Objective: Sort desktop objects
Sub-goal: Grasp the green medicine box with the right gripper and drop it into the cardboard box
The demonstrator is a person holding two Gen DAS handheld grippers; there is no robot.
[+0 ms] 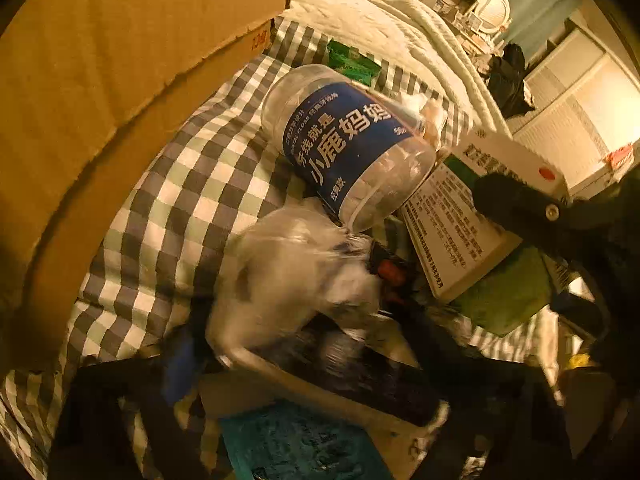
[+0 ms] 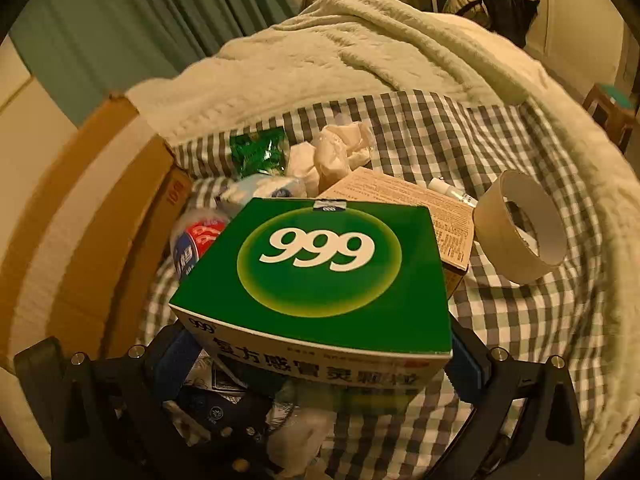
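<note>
In the right wrist view my right gripper (image 2: 320,360) is shut on a green 999 medicine box (image 2: 320,264), holding it by its two sides above the checked cloth (image 2: 500,320). The same box shows in the left wrist view (image 1: 452,232) with the right gripper's dark finger on it. In the left wrist view a clear floss jar with a blue label (image 1: 348,144) lies on the checked cloth (image 1: 180,200). A blurred clear plastic bag (image 1: 296,276) sits at my left gripper (image 1: 304,360); its fingers are hidden among dark objects, so its state is unclear.
A cardboard box (image 1: 100,100) stands at the left, also in the right wrist view (image 2: 80,240). A tape roll (image 2: 520,228), crumpled tissue (image 2: 336,152), a green wrapper (image 2: 258,152), a tan leaflet box (image 2: 420,208) and a red-blue-labelled bottle (image 2: 196,240) lie on the cloth. A fluffy blanket (image 2: 360,60) lies behind.
</note>
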